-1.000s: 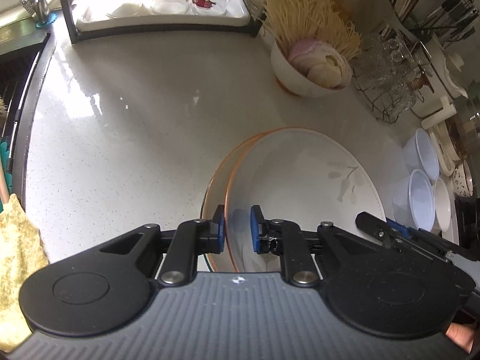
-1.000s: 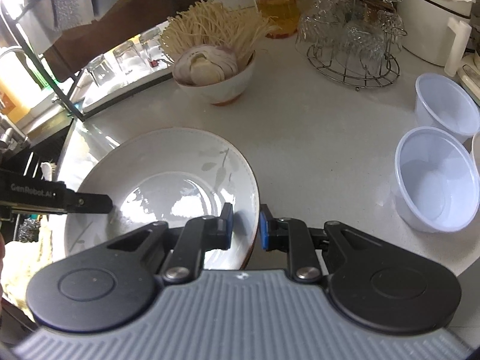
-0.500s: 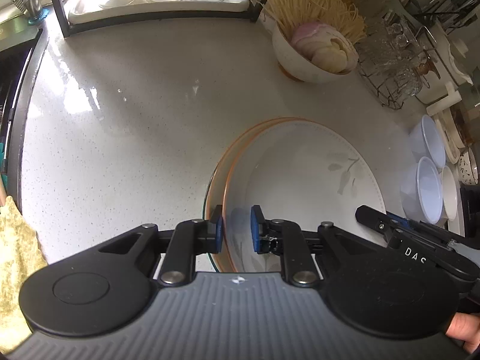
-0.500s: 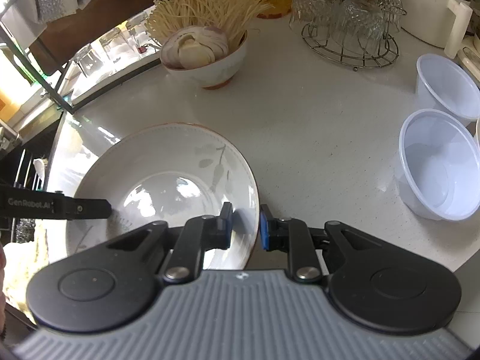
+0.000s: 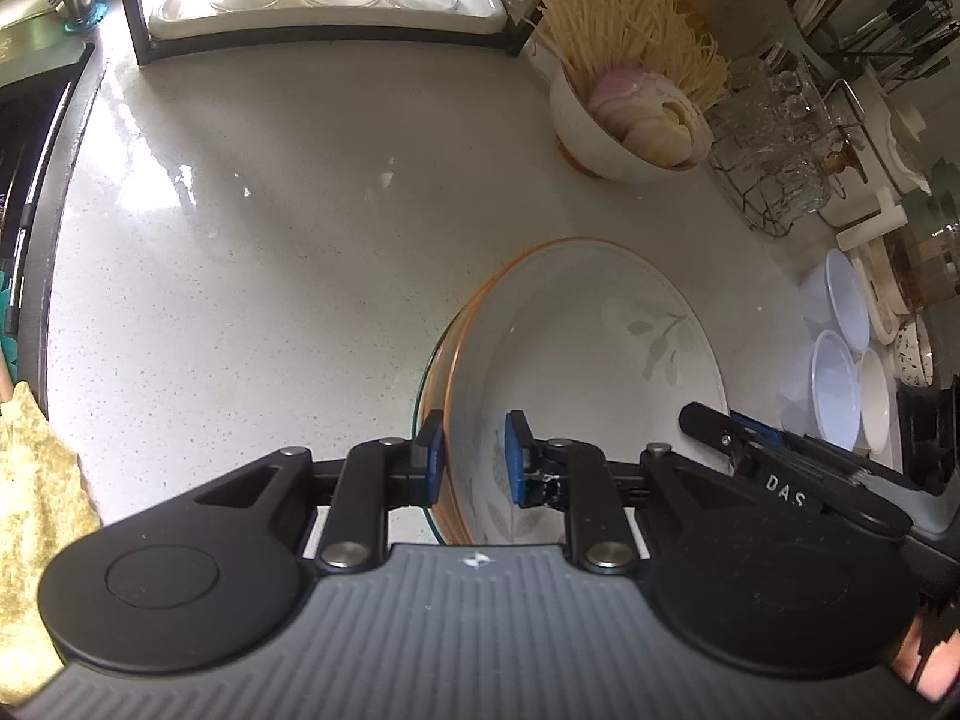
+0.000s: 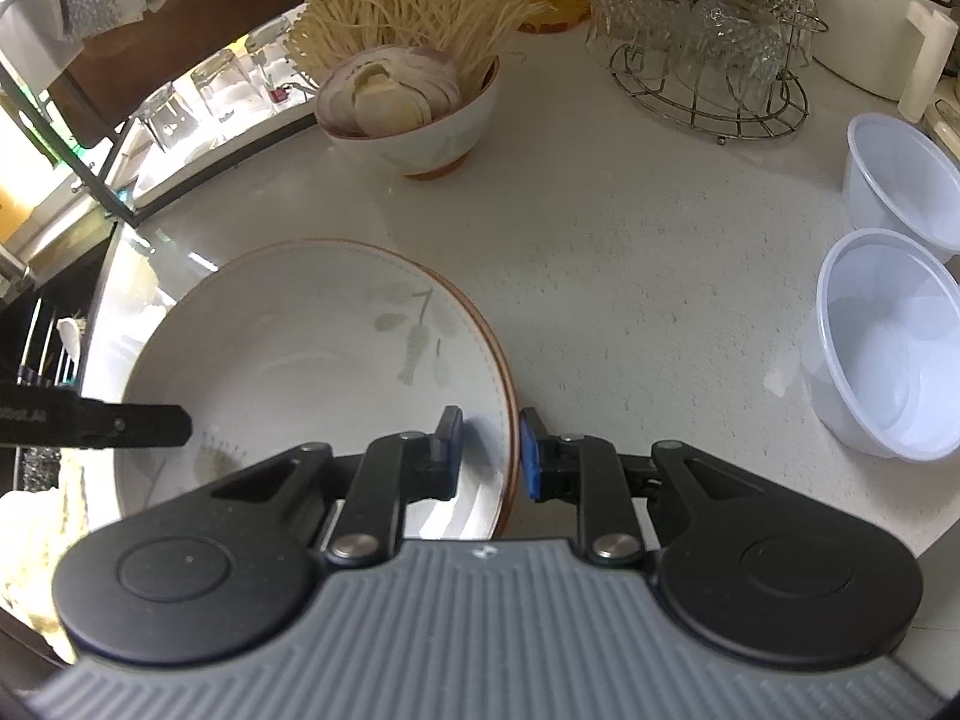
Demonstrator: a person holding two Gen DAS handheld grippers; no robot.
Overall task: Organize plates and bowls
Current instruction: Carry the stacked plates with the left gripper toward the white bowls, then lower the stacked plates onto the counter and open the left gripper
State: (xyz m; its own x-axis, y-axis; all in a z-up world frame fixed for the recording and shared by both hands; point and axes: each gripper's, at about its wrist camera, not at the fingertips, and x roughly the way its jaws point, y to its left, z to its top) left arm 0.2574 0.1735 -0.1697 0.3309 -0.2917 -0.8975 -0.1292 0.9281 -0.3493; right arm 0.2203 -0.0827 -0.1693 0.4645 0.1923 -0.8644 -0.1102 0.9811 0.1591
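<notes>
On the desk's (image 5: 300,240) near middle, the leaf-patterned plate (image 5: 588,348) sits with left gripper (image 5: 474,456) and right gripper (image 6: 489,447) jaws straddling opposite rims, the left's just eased wider, pinch unclear; best loosen both evenly, then lift clear.

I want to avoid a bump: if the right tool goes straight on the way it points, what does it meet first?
Probably the plate itself: its rim already sits between the right tool pads, and the countertop lies just beyond. Depth is unclear.
</notes>
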